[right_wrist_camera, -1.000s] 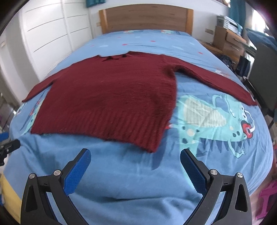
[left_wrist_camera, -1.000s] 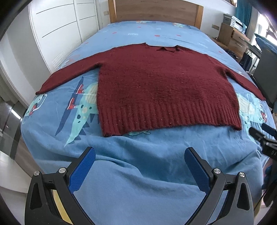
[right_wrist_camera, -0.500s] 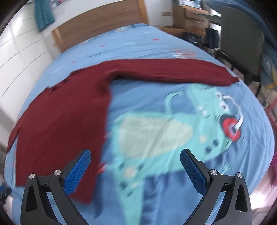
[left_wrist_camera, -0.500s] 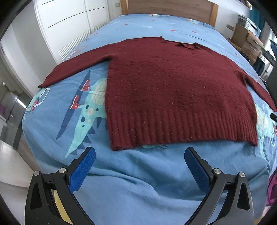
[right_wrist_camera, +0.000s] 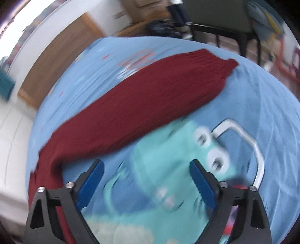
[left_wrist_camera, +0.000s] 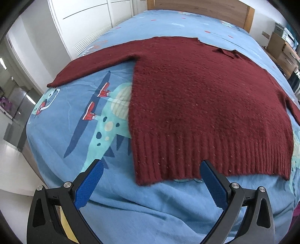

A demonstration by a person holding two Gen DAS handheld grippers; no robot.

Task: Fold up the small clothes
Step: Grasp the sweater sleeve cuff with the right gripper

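A dark red knitted sweater (left_wrist_camera: 202,105) lies flat on the blue bed cover (left_wrist_camera: 131,210), sleeves spread out. My left gripper (left_wrist_camera: 150,165) hovers open just above the ribbed hem near the sweater's lower left corner, nothing between its blue pads (left_wrist_camera: 90,185). In the blurred right wrist view the sweater's right sleeve (right_wrist_camera: 142,101) runs diagonally up to its cuff (right_wrist_camera: 225,69). My right gripper (right_wrist_camera: 146,165) sits over the teal dinosaur print (right_wrist_camera: 168,169) below that sleeve, its jaws closing with only bedding between them.
White wardrobe doors (left_wrist_camera: 90,28) stand left of the bed, a wooden headboard (left_wrist_camera: 196,7) at the far end. A wooden cabinet (left_wrist_camera: 283,48) stands at the right. A dark chair (right_wrist_camera: 221,24) and floor clutter lie beyond the bed's right edge.
The left gripper has come closer to the hem and shifted toward its left corner. The right gripper swung right and rolled, from the sweater's body to the right sleeve, and its jaws have narrowed slightly.
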